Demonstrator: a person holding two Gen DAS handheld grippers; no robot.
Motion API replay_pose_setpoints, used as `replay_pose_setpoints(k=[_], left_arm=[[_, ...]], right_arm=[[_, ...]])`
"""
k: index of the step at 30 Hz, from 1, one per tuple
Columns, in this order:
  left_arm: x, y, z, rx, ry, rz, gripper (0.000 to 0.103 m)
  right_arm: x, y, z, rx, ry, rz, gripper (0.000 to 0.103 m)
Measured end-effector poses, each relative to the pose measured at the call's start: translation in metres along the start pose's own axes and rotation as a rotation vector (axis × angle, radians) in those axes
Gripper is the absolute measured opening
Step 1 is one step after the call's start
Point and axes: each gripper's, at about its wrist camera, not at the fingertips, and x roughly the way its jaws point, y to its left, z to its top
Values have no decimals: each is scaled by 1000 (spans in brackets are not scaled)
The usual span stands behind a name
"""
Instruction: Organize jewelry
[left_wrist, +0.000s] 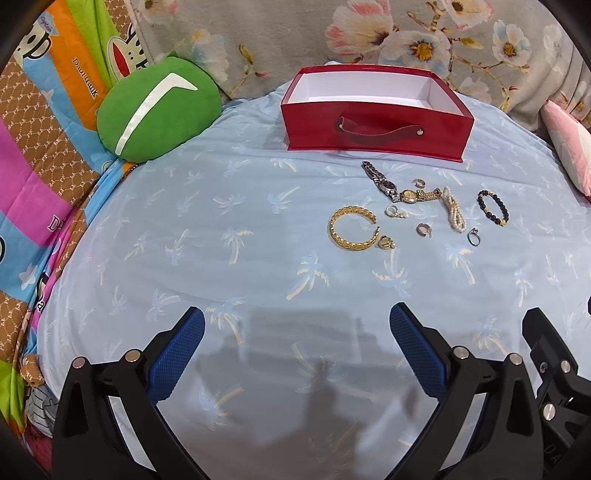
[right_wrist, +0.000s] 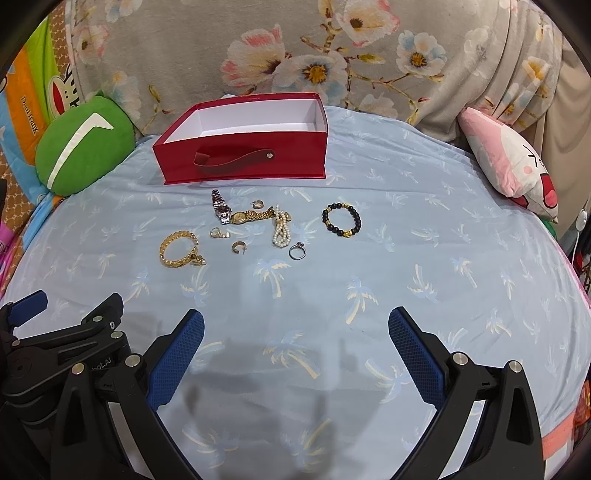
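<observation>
Left wrist view shows us at the very start of the job, as far as we can judge: the red box (left_wrist: 376, 114) stands open at the far side of the bed (left_wrist: 184, 221), its white inside bare, and every piece of jewelry lies loose on the pale blue palm-print sheet just in front of it.

We count the pieces from the right wrist view. A gold cuff bracelet (right_wrist: 177, 249) lies nearest our left side, with a small gold earring (right_wrist: 199, 259) touching its open end. A silver watch (right_wrist: 221, 210) and a gold watch (right_wrist: 251, 216) lie end to end close to the box front. A pearl strand (right_wrist: 280, 230) is bunched beside the gold watch's strap, a black bead bracelet (right_wrist: 341, 220) sits apart to the right, and a silver ring (right_wrist: 297, 251) lies nearest us. Three more small earrings or hoops are scattered between the watches and the cuff; their exact type is too small to tell.

Our left gripper (left_wrist: 297, 332) and right gripper (right_wrist: 295, 332) both hover low over bare sheet, well short of the cluster, jaws spread wide and holding nothing.

Nothing is sorted yet. All the pieces remain to be picked up and placed in the box, the tiny earrings and ring likely being the fiddliest on soft fabric.
</observation>
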Motion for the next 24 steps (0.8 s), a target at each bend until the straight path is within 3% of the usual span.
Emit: replay_pose_setpoints(k=[24], left_arm=[[2, 1, 1, -11, 6, -7, 98]], right_arm=[[1, 0, 6, 4, 2, 3, 98]])
